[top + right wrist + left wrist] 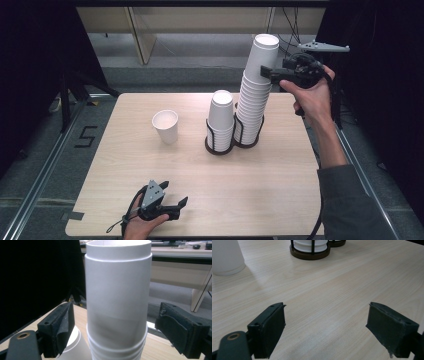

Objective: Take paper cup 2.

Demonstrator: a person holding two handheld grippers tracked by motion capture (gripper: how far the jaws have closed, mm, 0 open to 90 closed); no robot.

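Cups stood nested in a tall stack [254,95] at the desk's [150,165] two o'clock; the right gripper [267,73] straddled its top cup [117,297], jaws released, likely to lift one off, while the left gripper [175,200] rested spread, empty, at seven o'clock.

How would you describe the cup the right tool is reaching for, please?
On the wooden table, two black holders stand side by side, each with a stack of white cups. The cup is the top cup of the tall stack, the right one. It stands highest, between the open jaws of the right tool.
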